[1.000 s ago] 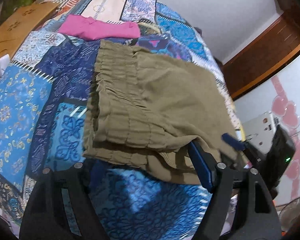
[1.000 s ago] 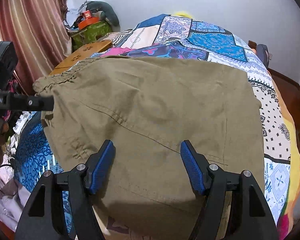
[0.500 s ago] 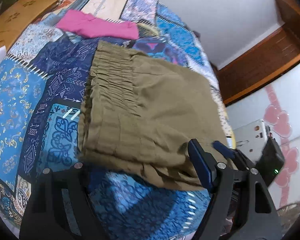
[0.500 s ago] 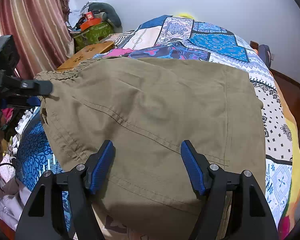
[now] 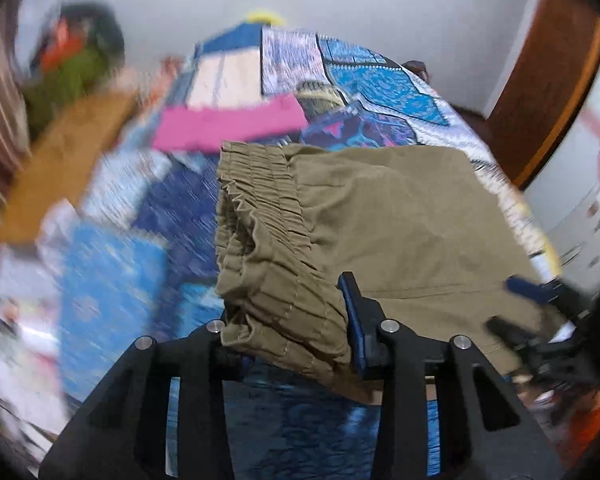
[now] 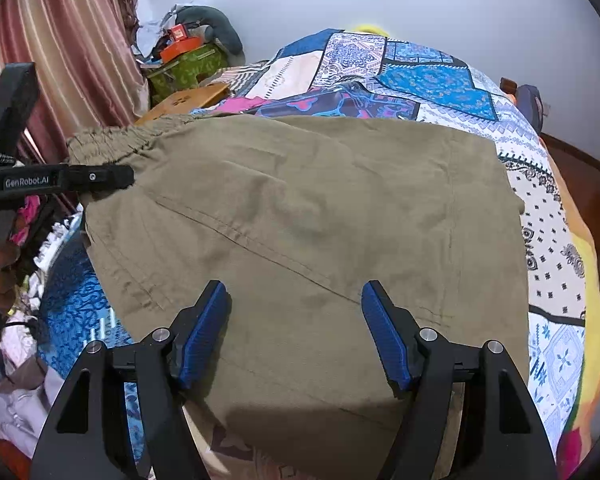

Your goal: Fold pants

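Gripping the gathered waistband (image 5: 268, 240) of the pants (image 6: 308, 232), our left gripper (image 5: 288, 340) is clenched on the cloth: one blue pad shows at the right of the bunched fabric, and the other is hidden under it. That corner looks raised off the bed (image 6: 432, 76), and the band curls open beside it. In the right wrist view we see the same gripper come in from the left, its tip at the waistband's near end.

Our right gripper (image 6: 296, 332) hangs released over the near part of the pants, its pads wide apart with flat cloth between them; we cannot tell whether they touch it. The pants lie folded as a broad olive rectangle across the near half of the bed. Their far edge runs straight across the patchwork cover, the right edge stops short of the bed's right side, and the near edge reaches the bed's front rim.

Beyond the far edge the cover lies bare up to the wall, apart from a pink cloth (image 5: 228, 128) just behind the waistband. A wooden board (image 6: 188, 100) and clutter sit at the left.
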The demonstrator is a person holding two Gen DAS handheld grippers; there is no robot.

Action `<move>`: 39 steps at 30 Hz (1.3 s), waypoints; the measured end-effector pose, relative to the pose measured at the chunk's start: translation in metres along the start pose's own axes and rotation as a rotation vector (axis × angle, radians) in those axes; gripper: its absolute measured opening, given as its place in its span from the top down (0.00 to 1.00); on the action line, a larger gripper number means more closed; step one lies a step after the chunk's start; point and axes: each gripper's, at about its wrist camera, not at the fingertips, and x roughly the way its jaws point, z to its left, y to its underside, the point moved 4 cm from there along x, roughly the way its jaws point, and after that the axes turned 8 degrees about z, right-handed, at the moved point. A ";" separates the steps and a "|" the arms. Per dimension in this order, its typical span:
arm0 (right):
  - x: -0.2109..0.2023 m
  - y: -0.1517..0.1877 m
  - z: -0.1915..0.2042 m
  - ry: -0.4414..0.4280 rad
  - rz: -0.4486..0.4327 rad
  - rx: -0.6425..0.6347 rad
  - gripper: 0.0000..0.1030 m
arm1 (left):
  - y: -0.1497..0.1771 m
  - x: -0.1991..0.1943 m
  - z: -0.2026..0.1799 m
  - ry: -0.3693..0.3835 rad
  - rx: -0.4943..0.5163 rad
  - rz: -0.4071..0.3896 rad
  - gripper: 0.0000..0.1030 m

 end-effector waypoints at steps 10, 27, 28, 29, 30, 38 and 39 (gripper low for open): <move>-0.027 0.013 -0.013 -0.058 -0.026 0.100 0.35 | -0.015 -0.041 0.000 -0.198 0.123 -0.114 0.65; -0.044 0.058 -0.076 0.043 -0.006 0.254 0.35 | -0.042 -0.071 -0.152 0.030 0.404 -0.203 0.66; -0.043 0.058 -0.077 0.045 -0.007 0.252 0.35 | -0.041 -0.068 -0.161 0.042 0.418 -0.194 0.66; -0.043 0.057 -0.076 0.048 -0.010 0.249 0.35 | -0.040 -0.064 -0.170 0.054 0.434 -0.182 0.66; -0.043 0.058 -0.076 0.048 -0.011 0.248 0.35 | -0.038 -0.059 -0.180 0.068 0.453 -0.167 0.66; -0.042 0.060 -0.080 0.026 -0.020 0.259 0.35 | -0.011 0.000 -0.228 0.143 0.537 0.038 0.68; -0.042 0.060 -0.080 0.024 -0.021 0.261 0.35 | -0.007 0.005 -0.230 0.146 0.541 0.059 0.68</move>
